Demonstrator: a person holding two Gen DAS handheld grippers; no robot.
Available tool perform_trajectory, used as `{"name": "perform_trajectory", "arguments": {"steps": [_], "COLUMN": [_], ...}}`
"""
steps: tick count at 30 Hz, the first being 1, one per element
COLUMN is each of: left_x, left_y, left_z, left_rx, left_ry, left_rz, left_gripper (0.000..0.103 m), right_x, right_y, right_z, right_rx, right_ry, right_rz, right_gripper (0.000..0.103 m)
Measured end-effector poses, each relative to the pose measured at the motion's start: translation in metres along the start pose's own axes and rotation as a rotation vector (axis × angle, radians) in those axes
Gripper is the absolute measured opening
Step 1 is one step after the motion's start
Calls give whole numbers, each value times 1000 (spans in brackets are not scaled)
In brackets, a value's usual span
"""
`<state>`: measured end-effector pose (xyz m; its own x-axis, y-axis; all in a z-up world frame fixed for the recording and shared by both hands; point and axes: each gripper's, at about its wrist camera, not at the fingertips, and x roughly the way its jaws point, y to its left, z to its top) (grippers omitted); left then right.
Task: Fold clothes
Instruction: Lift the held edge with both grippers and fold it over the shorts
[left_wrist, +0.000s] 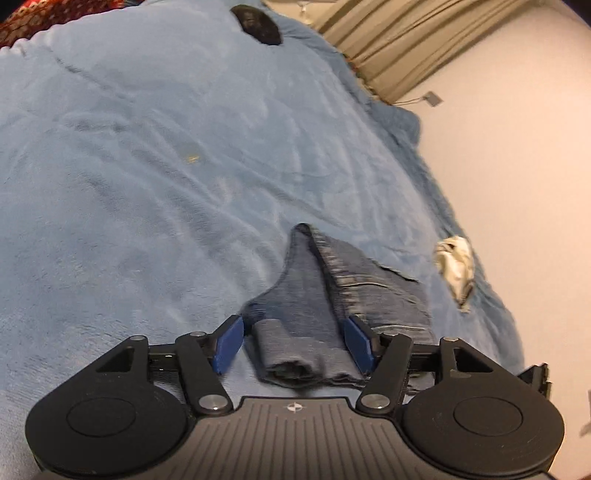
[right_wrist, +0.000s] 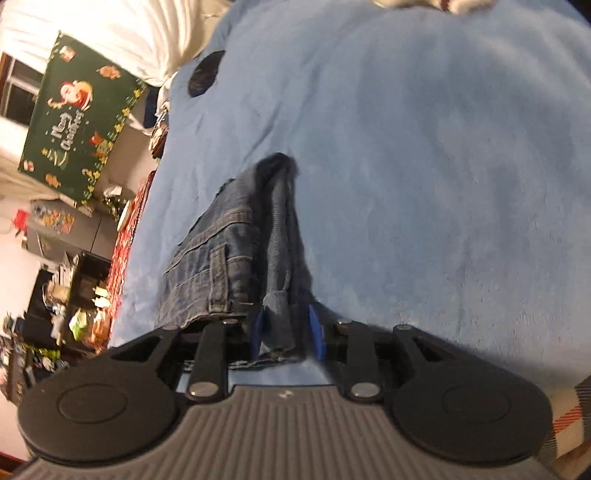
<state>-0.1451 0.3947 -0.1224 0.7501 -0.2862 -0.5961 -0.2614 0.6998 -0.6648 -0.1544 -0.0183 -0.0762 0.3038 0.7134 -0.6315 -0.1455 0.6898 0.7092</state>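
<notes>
Jeans: a pair of blue denim jeans (left_wrist: 332, 295) is lying bunched and partly folded on the blue blanket (left_wrist: 147, 184), toward its near edge, rising to a peak on the side away from both cameras.
Left gripper: the left gripper (left_wrist: 295, 341) is sitting with its blue pads (left_wrist: 229, 343) spread wide — a rolled hem of the jeans is lying between them, the pad on the right of the view touching the cloth, the other just beside it.
Right gripper: the right gripper (right_wrist: 288, 332) is pinching a fold of the jeans (right_wrist: 236, 258), its pads (right_wrist: 317, 332) pressed close against the denim on both sides.
Blanket: it is covering the whole bed, wrinkled around the jeans.
Dark patch: a black oval shape (left_wrist: 258, 24) is resting on the blanket, well beyond the jeans.
Pale cloth: a crumpled whitish cloth (left_wrist: 456, 266) is lying at the blanket's edge, near the jeans.
Banner: a green Christmas banner (right_wrist: 74, 118) is hanging past the blanket's far side — beside cluttered shelves (right_wrist: 66, 295).
</notes>
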Motion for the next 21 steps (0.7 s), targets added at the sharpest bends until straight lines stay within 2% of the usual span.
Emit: {"name": "perform_trajectory", "arguments": {"steps": [6, 10, 11, 12, 14, 16, 19, 21], "left_x": [18, 31, 34, 36, 37, 25, -7, -14], "left_y": [4, 3, 2, 2, 4, 3, -8, -10], "left_z": [1, 1, -1, -2, -3, -3, -8, -23], "left_rx": [-7, 15, 33, 39, 32, -2, -12, 6], "left_ry": [47, 94, 105, 107, 101, 70, 2, 7], "left_rz": [5, 19, 40, 52, 63, 32, -37, -32], "left_gripper": [60, 38, 32, 29, 17, 15, 13, 13], "right_x": [22, 36, 40, 44, 51, 42, 17, 6], "right_y": [2, 3, 3, 4, 4, 13, 20, 16], "right_z": [1, 1, 2, 2, 2, 1, -2, -9], "right_rx": [12, 20, 22, 24, 28, -3, -19, -25], "right_ry": [3, 5, 6, 6, 7, -11, -30, -15], "right_rz": [22, 37, 41, 45, 53, 54, 109, 109], "right_gripper": [32, 31, 22, 19, 16, 14, 13, 14]}}
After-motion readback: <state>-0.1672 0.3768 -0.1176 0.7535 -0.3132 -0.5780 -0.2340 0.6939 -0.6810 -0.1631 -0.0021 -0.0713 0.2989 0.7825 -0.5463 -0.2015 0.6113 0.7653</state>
